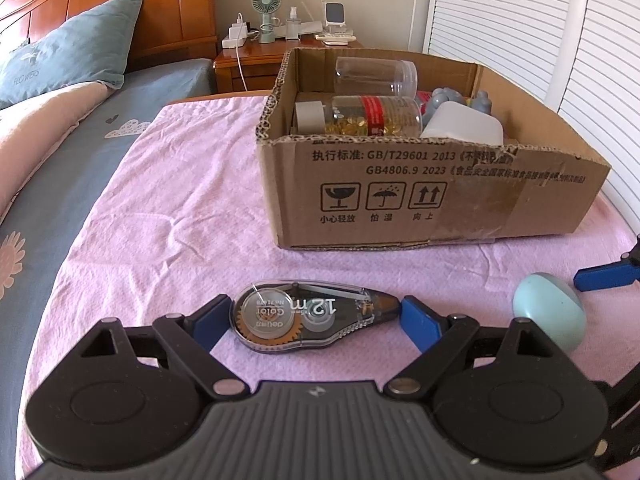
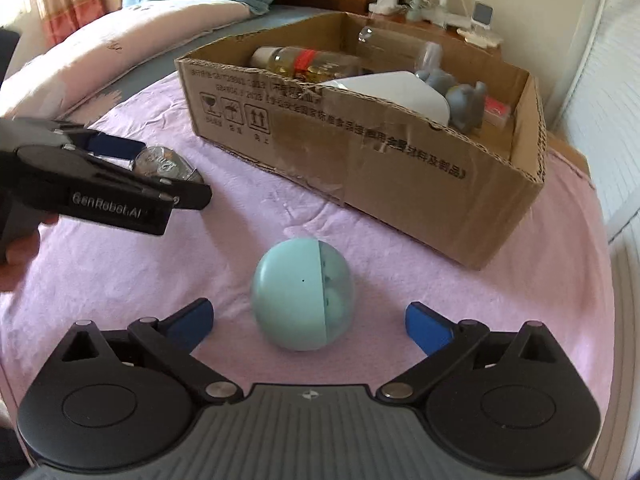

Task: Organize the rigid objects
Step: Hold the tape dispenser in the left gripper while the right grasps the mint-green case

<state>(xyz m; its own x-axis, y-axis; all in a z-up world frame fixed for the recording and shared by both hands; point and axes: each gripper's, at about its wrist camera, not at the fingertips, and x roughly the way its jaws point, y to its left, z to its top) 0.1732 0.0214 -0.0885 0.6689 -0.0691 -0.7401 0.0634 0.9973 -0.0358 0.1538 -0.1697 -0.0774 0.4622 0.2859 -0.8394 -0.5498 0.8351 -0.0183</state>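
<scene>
The left gripper (image 1: 316, 316) is spread wide with a correction tape dispenser (image 1: 310, 316) lying flat between its blue fingers (image 1: 420, 322). The dispenser's long axis runs straight across the opening, from one finger to the other, its round spool end by the left finger and its narrow tip pointing at the right finger; both ends sit just beside the pads, and whether they touch cannot be told. It rests on the pink cloth (image 1: 180, 208).

The right gripper (image 2: 308, 320) also stands wide open. A pale blue egg-shaped capsule (image 2: 303, 294) sits on the cloth between its fingers, apart from both, with its seam running upright and its clear half turned to the right.

In the left view the capsule lies just to the right of the left gripper. Farther off, past both objects, stands an open cardboard box (image 1: 420, 196) holding a pill bottle (image 1: 376, 116), a clear jar (image 1: 376, 76), a white container (image 1: 464, 126) and grey figures (image 2: 464, 100).
</scene>
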